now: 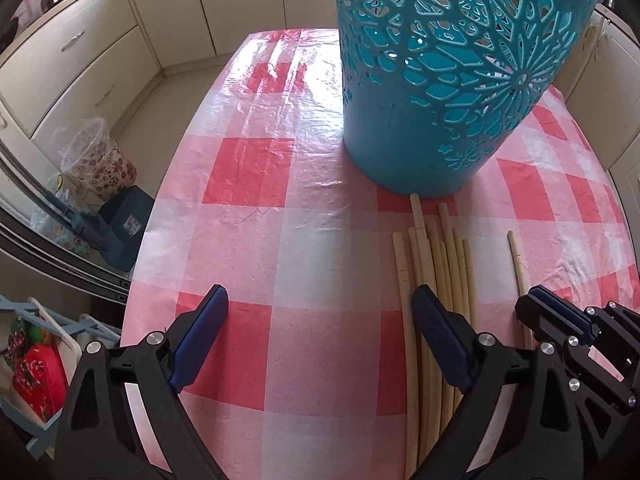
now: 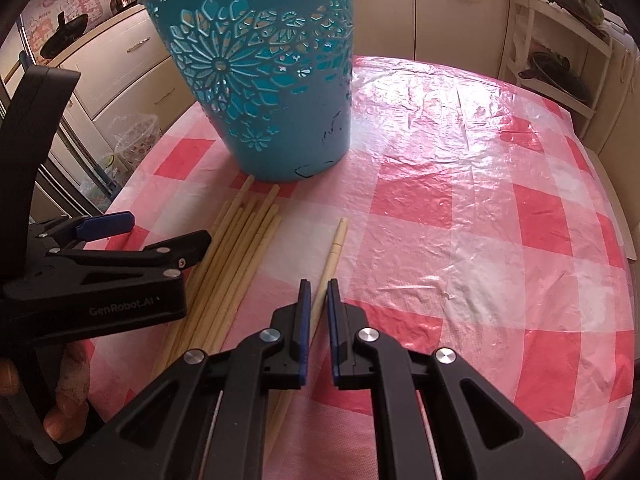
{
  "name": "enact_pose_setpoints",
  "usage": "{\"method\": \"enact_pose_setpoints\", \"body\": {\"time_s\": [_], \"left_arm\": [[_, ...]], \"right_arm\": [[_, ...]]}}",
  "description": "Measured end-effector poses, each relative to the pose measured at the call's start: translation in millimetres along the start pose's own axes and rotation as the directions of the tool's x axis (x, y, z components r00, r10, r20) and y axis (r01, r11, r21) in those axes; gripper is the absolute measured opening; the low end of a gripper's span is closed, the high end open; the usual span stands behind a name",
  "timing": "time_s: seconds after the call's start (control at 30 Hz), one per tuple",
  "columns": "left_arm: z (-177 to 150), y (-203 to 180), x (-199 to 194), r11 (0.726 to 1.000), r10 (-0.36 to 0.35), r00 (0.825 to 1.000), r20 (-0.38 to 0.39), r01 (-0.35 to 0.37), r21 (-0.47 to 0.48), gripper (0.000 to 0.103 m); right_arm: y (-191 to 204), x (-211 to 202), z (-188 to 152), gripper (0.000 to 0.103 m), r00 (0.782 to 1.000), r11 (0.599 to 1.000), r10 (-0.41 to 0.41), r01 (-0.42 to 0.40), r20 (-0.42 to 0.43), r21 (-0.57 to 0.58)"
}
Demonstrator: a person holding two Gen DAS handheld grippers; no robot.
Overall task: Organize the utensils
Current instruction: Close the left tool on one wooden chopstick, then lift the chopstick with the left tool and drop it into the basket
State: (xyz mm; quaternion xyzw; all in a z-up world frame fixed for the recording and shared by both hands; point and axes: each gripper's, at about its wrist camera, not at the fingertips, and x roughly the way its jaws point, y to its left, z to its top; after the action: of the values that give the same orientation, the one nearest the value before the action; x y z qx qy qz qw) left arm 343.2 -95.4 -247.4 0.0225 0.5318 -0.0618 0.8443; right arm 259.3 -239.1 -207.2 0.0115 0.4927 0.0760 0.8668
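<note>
Notably, only your right wrist view shows the single pale wooden chopstick (image 2: 331, 266) running between the blue pads of your right gripper (image 2: 319, 294); the jaws stand narrowly apart on either side of it, and whether the pads touch the wood you cannot tell. Your left wrist view shows that gripper (image 1: 538, 300) only from the side, at lower right, with the same chopstick (image 1: 517, 266) ahead of it. Your left gripper (image 1: 320, 312) is spread wide over bare cloth and holds nothing; its right finger overlaps the bundle of pale wooden chopsticks (image 1: 436, 264).

Edges: ahead of both tools stands the teal plastic basket with cut-out flower pattern (image 1: 436, 80), upright, the longest bundle tips reaching its base. Left of your left gripper the table edge falls to the floor. Right of your right gripper lies open cloth.

Materials: red-and-white checked plastic tablecloth (image 2: 460, 208), glossy and wrinkled; the chopsticks are round, matte, with grooved ends.
</note>
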Motion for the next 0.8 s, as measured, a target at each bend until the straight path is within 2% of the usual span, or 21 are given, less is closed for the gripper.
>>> {"method": "enact_pose_setpoints", "body": {"time_s": [0.13, 0.23, 0.3, 0.33, 0.37, 0.4, 0.47, 0.57, 0.63, 0.73, 0.8], "left_arm": [[-1.4, -0.2, 0.1, 1.000, 0.011, 1.000, 0.003, -0.011, 0.018, 0.081], [-0.4, -2.0, -1.9, 1.000, -0.003, 1.000, 0.008, 0.003, 0.028, 0.068], [1.7, -6.3, -3.6, 0.999, -0.017, 1.000, 0.013, 0.016, 0.050, 0.051], [3.0, -8.0, -4.4, 0.998, -0.021, 1.000, 0.013, 0.021, 0.059, 0.046], [4.9, -8.5, -4.1, 0.998, -0.026, 1.000, 0.011, 0.025, 0.066, 0.037], [6.7, -10.1, -4.4, 0.997, -0.035, 0.999, 0.012, 0.034, 0.073, 0.023], [10.0, -9.6, -3.9, 0.995, -0.061, 0.998, 0.001, 0.061, 0.076, 0.007], [14.4, -2.1, -6.0, 0.992, -0.113, 0.993, -0.038, 0.115, 0.053, 0.005], [15.5, 10.1, -21.4, 0.990, -0.137, 0.990, -0.017, 0.137, 0.029, 0.005], [21.7, 30.4, -67.0, 0.984, -0.178, 0.981, 0.075, 0.179, -0.005, 0.005], [32.0, 42.9, -109.2, 0.973, -0.221, 0.960, 0.170, 0.228, -0.023, 0.005]], "right_arm": [[0.0, 1.3, 0.3, 0.009, 1.000, 1.000, 0.014, -0.014, 0.005, 0.012], [-1.3, 2.0, 2.1, 0.008, 1.000, 1.000, 0.020, -0.020, 0.000, 0.005], [-1.7, 2.8, 3.5, 0.008, 1.000, 1.000, 0.020, -0.020, -0.007, -0.003], [-2.4, 3.3, 4.8, 0.008, 1.000, 1.000, 0.025, -0.025, -0.013, -0.004], [-3.1, 3.8, 6.2, 0.008, 0.999, 1.000, 0.030, -0.030, -0.018, -0.003], [-4.0, 4.2, 6.4, 0.008, 0.999, 0.999, 0.035, -0.035, -0.020, 0.001], [-5.5, 4.6, 6.4, 0.008, 0.999, 0.999, 0.041, -0.041, -0.016, 0.010], [-6.4, 3.5, 4.6, 0.008, 0.999, 0.999, 0.044, -0.044, -0.011, 0.019], [-7.8, 2.6, 2.6, 0.008, 0.998, 0.998, 0.055, -0.055, -0.008, 0.030], [-12.0, 1.8, 0.2, 0.008, 0.997, 0.996, 0.075, -0.075, -0.001, 0.049], [-13.9, 1.7, -0.7, 0.008, 0.996, 0.995, 0.084, -0.084, 0.003, 0.057]]}}
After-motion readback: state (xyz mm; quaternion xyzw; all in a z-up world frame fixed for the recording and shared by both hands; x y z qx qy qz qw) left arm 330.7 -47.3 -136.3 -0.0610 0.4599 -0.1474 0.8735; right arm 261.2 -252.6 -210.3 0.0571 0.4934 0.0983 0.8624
